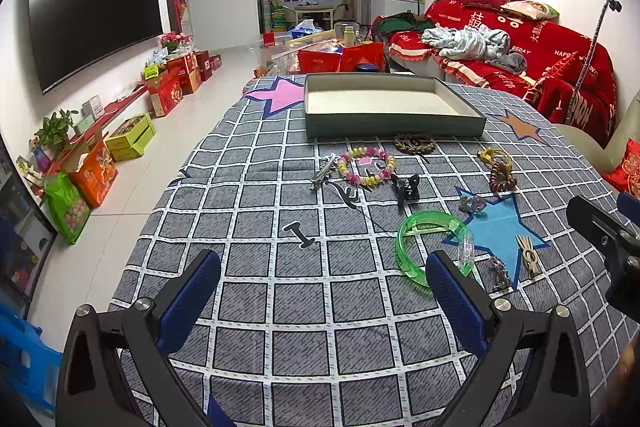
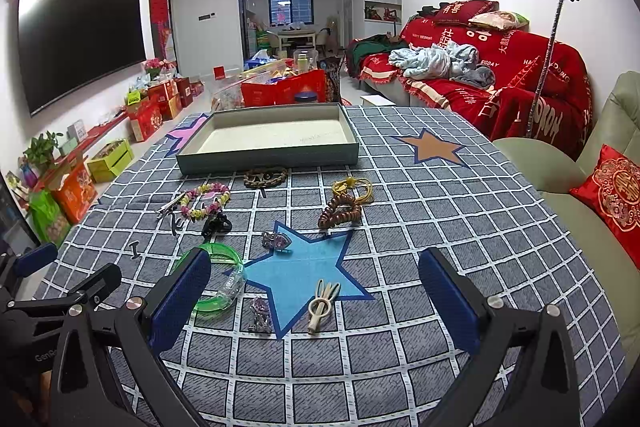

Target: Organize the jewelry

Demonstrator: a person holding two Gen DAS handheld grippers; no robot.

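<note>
An empty grey-green tray [image 1: 392, 129] [image 2: 264, 159] stands at the far side of the checked tablecloth. In front of it lie a pastel bead bracelet [image 1: 366, 166] [image 2: 205, 201], a dark woven bracelet [image 1: 415, 143] [image 2: 265, 177], a brown bead string with a yellow cord [image 1: 500, 171] [image 2: 344, 209], a black claw clip [image 1: 407, 189] [image 2: 216, 225], a silver clip [image 1: 324, 171], a green bangle [image 1: 434, 247] [image 2: 218, 279] and a beige hair clip [image 2: 320, 307] [image 1: 528, 255]. My left gripper [image 1: 324, 301] is open over bare cloth, left of the bangle. My right gripper [image 2: 314, 307] is open around the beige clip.
A small purple crystal piece [image 2: 276, 239] lies on the blue star and another [image 2: 260, 315] near the front. A red-covered sofa [image 2: 480, 75] and a green armchair [image 2: 580, 187] stand to the right. Boxes line the floor under the wall television at left.
</note>
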